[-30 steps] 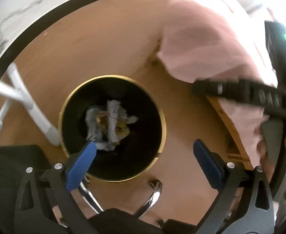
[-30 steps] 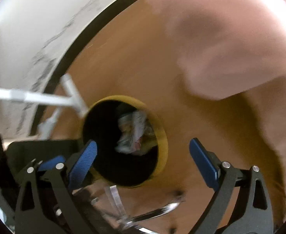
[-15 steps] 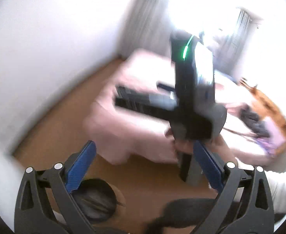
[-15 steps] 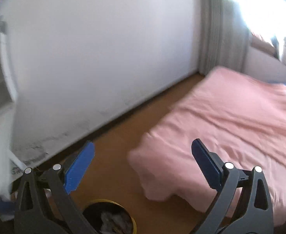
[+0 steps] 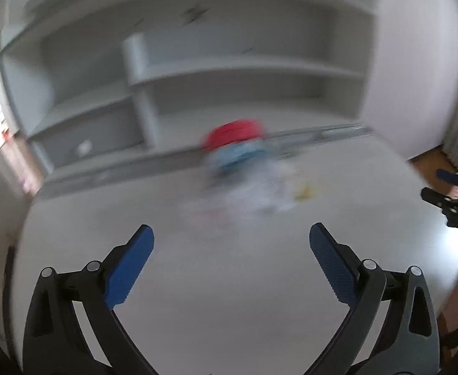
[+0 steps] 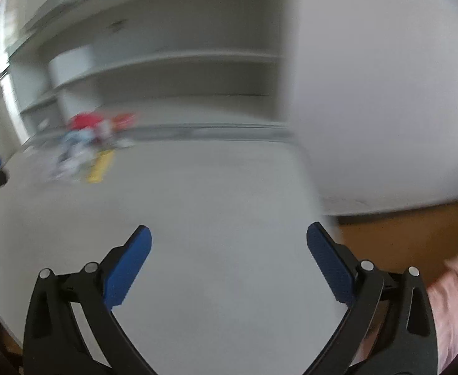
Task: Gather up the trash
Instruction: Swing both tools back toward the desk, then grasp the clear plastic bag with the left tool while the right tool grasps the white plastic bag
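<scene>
- Left wrist view: the left hand-held gripper [image 5: 231, 240] is spread wide and empty above the bare near part of the white table [image 5: 229, 297]; the trash pile [image 5: 244, 175], a blurred heap of red, blue, white and a yellow scrap, lies toward the far side, just in front of the grey shelf unit [image 5: 197, 72]; it looks like light, soft wrappers and crumpled paper, so a pinch on a raised fold should lift it, though thin pieces may slip; the right hand-held gripper [image 5: 454, 193] shows at the right edge, past the table's corner.
- Right wrist view: the right hand-held gripper [image 6: 228, 242] is also spread and empty over the table [image 6: 213, 281]; the trash pile [image 6: 85, 147] sits far left, well apart; the table's right edge drops to wood floor [image 6: 400, 234]; a pink bed cover [image 6: 454, 297] sits low right; open surface lies between.
</scene>
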`<state>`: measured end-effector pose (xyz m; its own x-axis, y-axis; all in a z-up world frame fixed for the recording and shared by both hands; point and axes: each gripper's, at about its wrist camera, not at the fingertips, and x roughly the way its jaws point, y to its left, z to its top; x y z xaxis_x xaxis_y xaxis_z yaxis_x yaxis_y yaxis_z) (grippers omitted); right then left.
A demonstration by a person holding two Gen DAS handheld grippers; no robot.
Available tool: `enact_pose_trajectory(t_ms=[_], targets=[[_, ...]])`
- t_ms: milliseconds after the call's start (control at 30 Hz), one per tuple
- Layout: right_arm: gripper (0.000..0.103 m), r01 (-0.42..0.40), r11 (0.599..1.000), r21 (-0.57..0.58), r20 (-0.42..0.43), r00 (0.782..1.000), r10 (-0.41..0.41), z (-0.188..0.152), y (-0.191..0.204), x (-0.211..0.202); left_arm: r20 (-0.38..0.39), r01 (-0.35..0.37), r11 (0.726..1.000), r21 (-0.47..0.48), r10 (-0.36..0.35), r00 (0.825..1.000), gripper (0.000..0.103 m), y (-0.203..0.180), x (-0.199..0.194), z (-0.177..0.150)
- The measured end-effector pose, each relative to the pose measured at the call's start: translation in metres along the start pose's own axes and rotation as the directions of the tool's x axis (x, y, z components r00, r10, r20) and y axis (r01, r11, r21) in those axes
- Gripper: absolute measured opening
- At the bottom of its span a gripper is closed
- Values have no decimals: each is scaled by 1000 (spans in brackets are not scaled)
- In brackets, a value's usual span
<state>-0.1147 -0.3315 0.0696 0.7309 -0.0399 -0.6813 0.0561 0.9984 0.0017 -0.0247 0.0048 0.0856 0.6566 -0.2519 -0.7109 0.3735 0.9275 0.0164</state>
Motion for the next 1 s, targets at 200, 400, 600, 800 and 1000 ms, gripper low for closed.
enact_pose_trajectory(t_ms=[200,400,600,800,1000], targets=[[96,-73,995,-74,-45,997,70,32,78,43,-36,178,984,22,-177,984,97,26,28,11],[96,-110,991,-81,-108,989,101,57,116,86,-110,241,968,76,-232,967,81,6,76,31],[96,-158,982,-102,-103,984,148,65,137,96,-140,268,961,71,-257,956,40,9,89,26],[96,-209,975,-80,-98,975,201,71,151,104,-103,188,982,17,-186,977,27,39,67,9],[96,-278,958,-67,-91,958,272,69,166,104,-87,57,996,-74,-63,994,29,77,37,-12]])
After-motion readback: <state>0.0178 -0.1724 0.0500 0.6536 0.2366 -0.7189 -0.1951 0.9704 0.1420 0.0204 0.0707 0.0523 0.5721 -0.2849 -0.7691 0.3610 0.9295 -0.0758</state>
